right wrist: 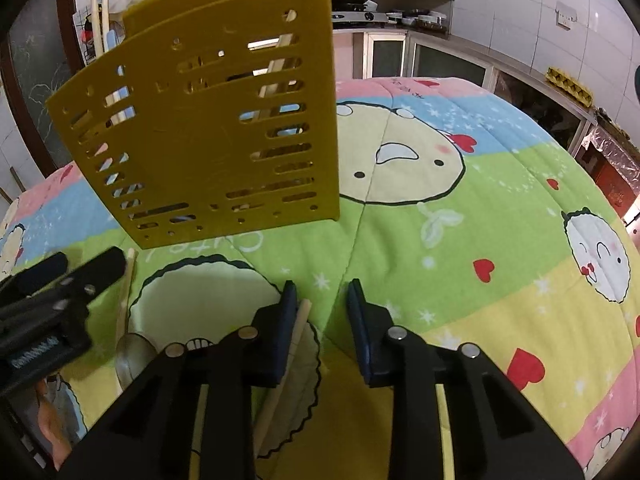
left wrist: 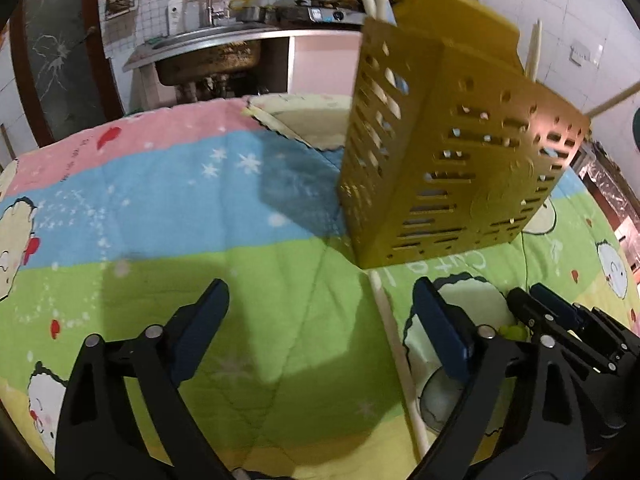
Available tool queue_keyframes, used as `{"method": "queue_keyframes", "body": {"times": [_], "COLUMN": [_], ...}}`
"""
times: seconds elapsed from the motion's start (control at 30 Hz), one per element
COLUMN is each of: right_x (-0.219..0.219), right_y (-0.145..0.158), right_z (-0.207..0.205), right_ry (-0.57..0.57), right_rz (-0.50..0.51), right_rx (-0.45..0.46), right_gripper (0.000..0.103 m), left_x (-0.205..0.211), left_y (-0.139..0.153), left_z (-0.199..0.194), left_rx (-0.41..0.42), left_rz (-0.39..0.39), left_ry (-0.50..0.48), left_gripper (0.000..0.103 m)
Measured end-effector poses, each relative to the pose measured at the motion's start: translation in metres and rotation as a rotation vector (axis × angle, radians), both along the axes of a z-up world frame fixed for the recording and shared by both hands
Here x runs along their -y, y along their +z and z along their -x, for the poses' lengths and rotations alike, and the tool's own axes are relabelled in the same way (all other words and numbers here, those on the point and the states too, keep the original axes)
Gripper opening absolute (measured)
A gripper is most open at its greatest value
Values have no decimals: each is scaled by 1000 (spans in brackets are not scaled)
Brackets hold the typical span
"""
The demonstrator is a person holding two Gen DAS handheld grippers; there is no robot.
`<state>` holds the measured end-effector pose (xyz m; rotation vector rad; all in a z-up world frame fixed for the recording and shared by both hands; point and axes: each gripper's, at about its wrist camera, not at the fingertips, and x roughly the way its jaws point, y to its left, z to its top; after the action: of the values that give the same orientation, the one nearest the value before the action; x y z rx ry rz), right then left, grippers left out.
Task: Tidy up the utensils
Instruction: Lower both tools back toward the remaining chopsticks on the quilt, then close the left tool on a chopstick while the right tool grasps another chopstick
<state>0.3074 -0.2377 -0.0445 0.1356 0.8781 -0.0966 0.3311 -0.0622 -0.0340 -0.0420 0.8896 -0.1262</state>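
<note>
Right wrist view shows your right gripper (right wrist: 322,292) released, a chopstick (right wrist: 286,364) lying just beside its left finger, near the yellow holder (right wrist: 200,120); your left gripper (left wrist: 320,292) is released too. Close off-centre and you may only push the chopstick away

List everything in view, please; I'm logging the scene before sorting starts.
utensil holder: one, mustard yellow, slotted, upright on the quilt.
chopsticks in holder: several, pale wood, exact count unclear.
spoon: one, metal bowl, pale handle, lying on the quilt before the holder.
loose chopstick: one, pale, beside the right gripper's left finger.
quilt: one, pastel cartoon print.
left gripper: black, jaws open.
right gripper: black, jaws open.
</note>
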Motion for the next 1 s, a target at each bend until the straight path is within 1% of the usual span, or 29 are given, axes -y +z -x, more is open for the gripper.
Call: {"method": "queue_keyframes", "body": {"times": [0.03, 0.1, 0.13, 0.2, 0.27, 0.3, 0.37, 0.43, 0.47, 0.5, 0.53, 0.57, 0.63, 0.77, 0.87, 1.0], "right_x": [0, 1, 1, 0, 0, 0, 0, 2, 1, 1, 0, -1, -4, 0, 5, 14], "right_y": [0, 0, 0, 1, 1, 1, 0, 0, 0, 0, 0, 0, 1, 1, 3, 9], "right_z": [1, 2, 3, 3, 2, 1, -1, -4, -4, -5, -6, -7, -9, -10, -9, -8], "right_ry": [-1, -3, -4, -5, -7, -8, -12, -11, -10, -7, -7, -7, -6, -8, -8, -20], "right_rz": [-5, -14, -18, -23, -27, -28, -27, -25, -25, -28, -30, -25, -12, -38, -73, -90], "right_rx": [2, 6, 8, 11, 11, 10, 10, 9, 10, 11, 8, 6, 3, 3, 11, 30], "right_gripper": [25, 23, 22, 21, 20, 19, 17, 15, 12, 10, 8, 7, 6, 5, 4, 3], "left_x": [3, 7, 9, 11, 13, 14, 15, 15, 14, 14, 14, 15, 17, 21, 18, 11], "left_y": [-2, -6, -9, -10, -9, -9, -8, -7, -7, -6, -5, -5, -5, -6, -4, 1], "left_z": [-1, -5, -7, -7, -7, -8, -8, -8, -11, -11, -13, -15, -16, -13, -9, -5], "left_rx": [-5, -18, -33, -31, -30, -32, -34, -35, -37, -38, -41, -48, -51, -41, -37, -28], "left_rz": [-6, -17, -25, -35, -32, -33, -34, -30, -29, -27, -20, -12, -27, -43, -22, -2], "left_ry": [-7, -14, -17, -13, -23, -25, -22, -20, -19, -19, -24, -33, -32, -39, -37, -35], "left_gripper": [85, 75, 68, 62, 48, 45, 35, 28, 24, 22, 14, 10, 10, 9, 8, 7]}}
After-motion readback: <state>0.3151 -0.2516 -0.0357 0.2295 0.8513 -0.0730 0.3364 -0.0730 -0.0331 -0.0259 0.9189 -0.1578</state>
